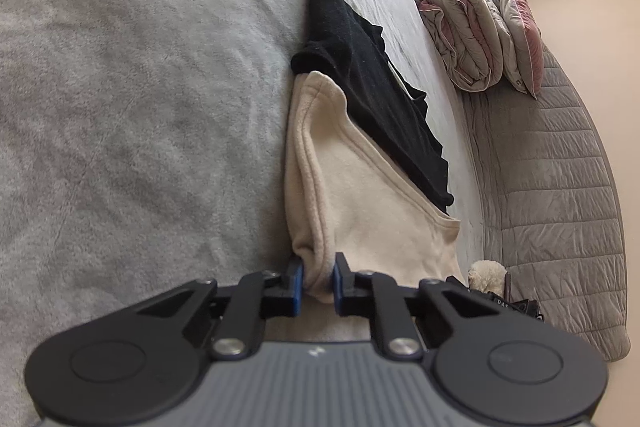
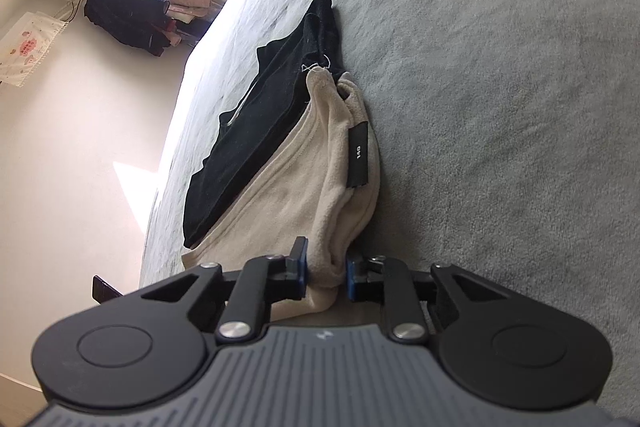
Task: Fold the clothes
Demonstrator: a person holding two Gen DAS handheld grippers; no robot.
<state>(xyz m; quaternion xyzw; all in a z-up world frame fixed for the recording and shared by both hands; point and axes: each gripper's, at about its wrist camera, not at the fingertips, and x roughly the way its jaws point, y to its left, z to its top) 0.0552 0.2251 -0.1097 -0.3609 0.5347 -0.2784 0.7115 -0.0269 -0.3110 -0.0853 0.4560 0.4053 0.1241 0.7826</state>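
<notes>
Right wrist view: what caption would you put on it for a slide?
Hand-held gripper pinches a cream garment with black lining on a grey bed.

A cream fleece garment with a black outer side [image 1: 360, 195] [image 2: 304, 163] stretches up mid-frame, bunched, its black size tag [image 2: 359, 155] showing.

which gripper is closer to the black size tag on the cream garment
Right. The black size tag sits on the fold just ahead of the right gripper, which clamps the cream garment. The left gripper clamps another edge; no tag shows there.
</notes>
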